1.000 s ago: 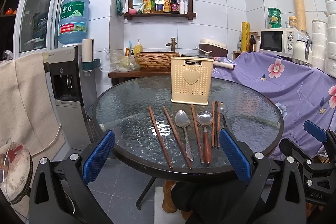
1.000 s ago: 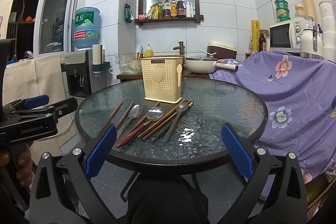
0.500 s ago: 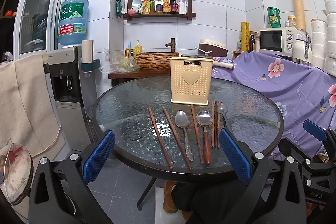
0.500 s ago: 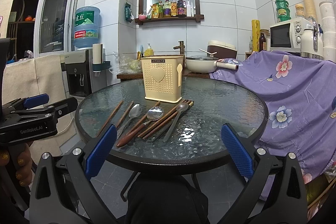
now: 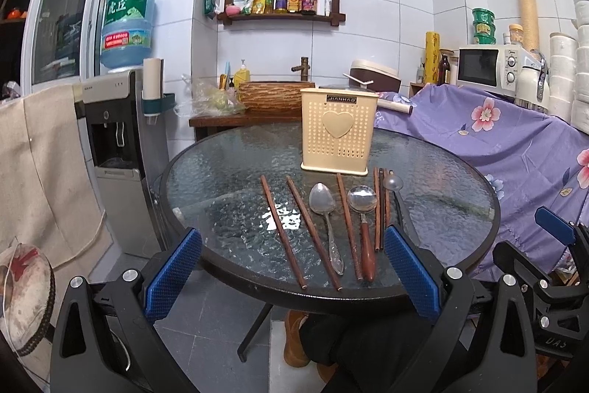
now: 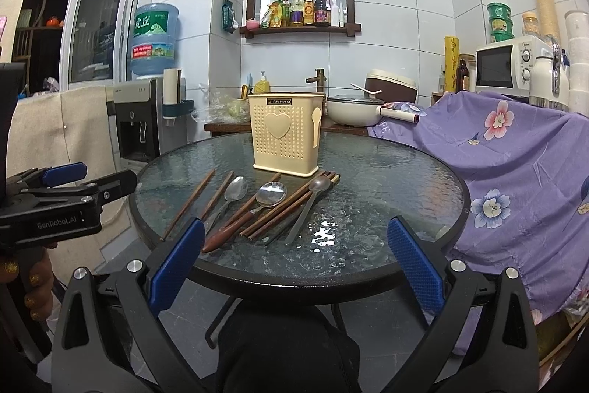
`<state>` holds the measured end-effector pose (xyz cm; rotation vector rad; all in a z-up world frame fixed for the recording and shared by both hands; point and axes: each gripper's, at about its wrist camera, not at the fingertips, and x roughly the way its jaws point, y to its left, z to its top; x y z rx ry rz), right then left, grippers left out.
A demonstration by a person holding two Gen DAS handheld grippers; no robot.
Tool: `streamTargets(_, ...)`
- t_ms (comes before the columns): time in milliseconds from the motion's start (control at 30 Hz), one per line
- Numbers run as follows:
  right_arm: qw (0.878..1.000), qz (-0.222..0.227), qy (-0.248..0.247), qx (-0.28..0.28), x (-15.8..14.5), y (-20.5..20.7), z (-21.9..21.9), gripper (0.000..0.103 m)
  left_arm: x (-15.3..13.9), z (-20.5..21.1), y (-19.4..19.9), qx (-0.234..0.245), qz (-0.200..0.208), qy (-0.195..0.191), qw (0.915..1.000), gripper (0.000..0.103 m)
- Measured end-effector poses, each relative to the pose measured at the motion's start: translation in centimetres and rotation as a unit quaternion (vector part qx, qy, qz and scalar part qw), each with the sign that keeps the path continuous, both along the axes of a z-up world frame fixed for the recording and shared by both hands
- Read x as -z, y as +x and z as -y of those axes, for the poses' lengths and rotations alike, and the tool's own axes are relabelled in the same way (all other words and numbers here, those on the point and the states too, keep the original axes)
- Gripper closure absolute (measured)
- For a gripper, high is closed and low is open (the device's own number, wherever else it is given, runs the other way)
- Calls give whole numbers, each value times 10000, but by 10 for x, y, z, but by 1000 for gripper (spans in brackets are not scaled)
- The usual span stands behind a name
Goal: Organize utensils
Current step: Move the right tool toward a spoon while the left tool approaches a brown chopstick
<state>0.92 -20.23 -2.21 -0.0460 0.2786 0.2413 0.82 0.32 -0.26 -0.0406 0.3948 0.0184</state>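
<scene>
- While both tongs hang spread and empty at frame bottom, left gripper (image 5: 292, 269) faces wooden chopsticks (image 5: 281, 230) and steel spoons (image 5: 326, 220) lengthwise at centre, on the pebbled glass table (image 5: 460, 186).
- Right gripper (image 6: 294, 262) sits equally near; the perforated cream utensil holder (image 6: 284, 135) stands behind them.

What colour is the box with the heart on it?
The utensil holder is cream-yellow, dotted with small holes; clearest in the left wrist view.

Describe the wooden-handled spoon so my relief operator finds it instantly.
Start at the round glass table and the cream utensil holder standing on it. In the row before it, the wooden-handled spoon lies right of centre; unlike the all-metal spoon, it has a thick reddish-brown handle.
</scene>
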Motion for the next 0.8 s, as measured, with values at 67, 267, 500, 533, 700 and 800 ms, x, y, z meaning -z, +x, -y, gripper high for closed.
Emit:
streamTargets(67,9999,-100,-99,-30,2,6,-1,5,6,-4,6,-56,-84,19,9999,6)
streamTargets(267,9984,-485,-249,-158,7,33,0,5,21,-18,36,-104,-572,115,9982,6)
streamTargets(500,9928,-913,-676,-366,5,85,-5,5,21,-29,72,-126,-759,299,9966,9)
streamTargets(533,9922,-983,-665,-380,5,94,-4,5,20,-29,79,-113,-795,366,9961,10)
streamTargets(700,9861,-1496,-637,-337,2,148,-2,13,21,-34,114,-79,-976,622,9932,17)
streamTargets(800,9839,-1610,-742,-220,1,173,-4,16,25,-37,133,-51,-1141,661,9913,20)
